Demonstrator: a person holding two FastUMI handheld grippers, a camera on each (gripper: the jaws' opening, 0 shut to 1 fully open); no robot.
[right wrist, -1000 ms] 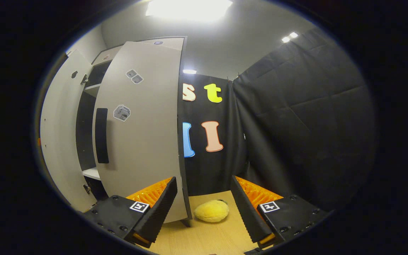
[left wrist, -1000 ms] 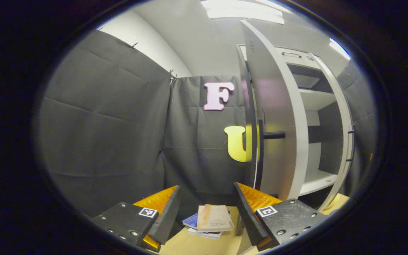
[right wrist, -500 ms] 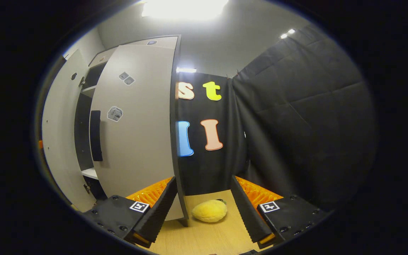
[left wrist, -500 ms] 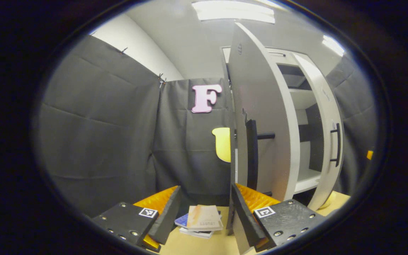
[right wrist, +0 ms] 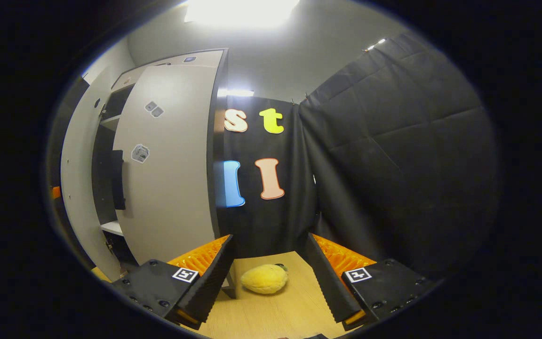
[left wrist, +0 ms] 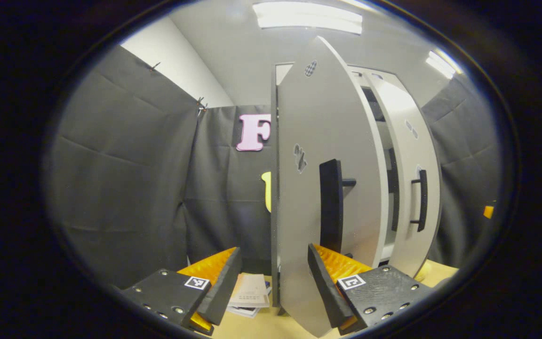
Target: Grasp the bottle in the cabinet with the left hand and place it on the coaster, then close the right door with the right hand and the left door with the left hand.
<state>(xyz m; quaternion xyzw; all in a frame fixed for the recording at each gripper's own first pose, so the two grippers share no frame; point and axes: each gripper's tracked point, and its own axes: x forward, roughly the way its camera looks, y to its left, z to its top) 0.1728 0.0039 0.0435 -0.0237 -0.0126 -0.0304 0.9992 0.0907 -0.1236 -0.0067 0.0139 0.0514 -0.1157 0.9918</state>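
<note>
The door-closing step is judged to be in hand: both doors (left wrist: 318,141) (right wrist: 172,165) are seen partly swung, the left gripper (left wrist: 273,282) and right gripper (right wrist: 268,278) are held open and empty, the bottle's place cannot be told, and further pushing is called for.

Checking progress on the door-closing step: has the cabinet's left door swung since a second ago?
Yes. In the left gripper view the left door has swung toward closing, now hiding most of the shelves and nearing the right door.

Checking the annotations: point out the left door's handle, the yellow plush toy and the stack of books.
left door's handle (left wrist: 330,205): left gripper view, mid bar.
yellow plush toy (right wrist: 265,278): right gripper view, body centre.
stack of books (left wrist: 250,292): left gripper view, top cover.
</note>
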